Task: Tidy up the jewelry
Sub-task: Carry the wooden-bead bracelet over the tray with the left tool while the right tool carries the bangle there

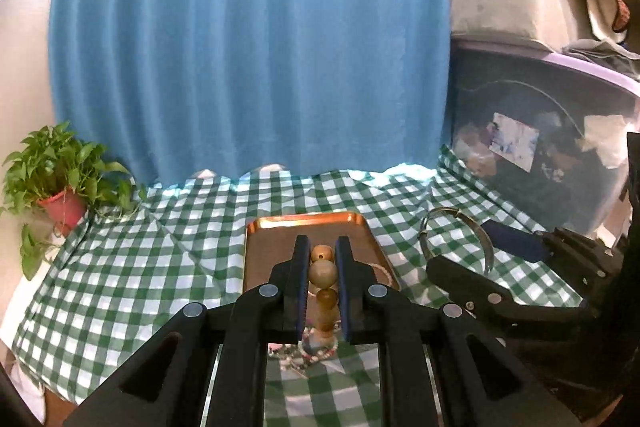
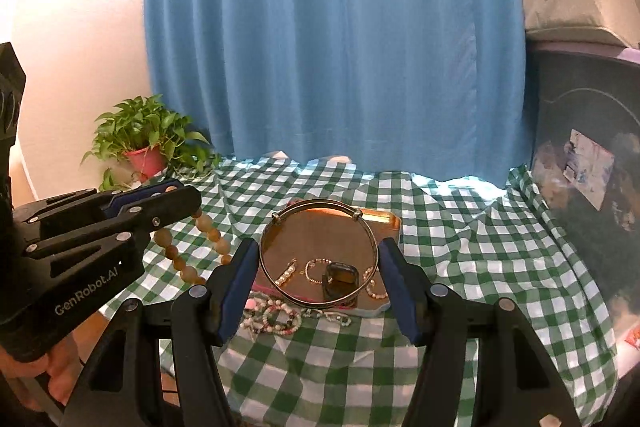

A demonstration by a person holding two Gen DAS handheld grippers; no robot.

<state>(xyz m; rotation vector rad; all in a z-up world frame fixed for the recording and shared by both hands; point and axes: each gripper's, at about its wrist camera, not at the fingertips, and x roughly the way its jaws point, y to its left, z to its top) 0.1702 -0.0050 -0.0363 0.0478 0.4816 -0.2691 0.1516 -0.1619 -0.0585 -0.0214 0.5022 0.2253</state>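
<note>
My left gripper is shut on a wooden bead bracelet and holds it above the copper tray. In the right wrist view the same beads hang from the left gripper. My right gripper is shut on a gold bangle, held level over the tray. Through the bangle I see small rings, pearl earrings and a dark square ring on the tray. The right gripper also shows in the left wrist view with the bangle.
A green checked cloth covers the table. Beaded bracelets lie on the cloth at the tray's near edge. A potted plant stands back left, a blue curtain behind, storage bins at right.
</note>
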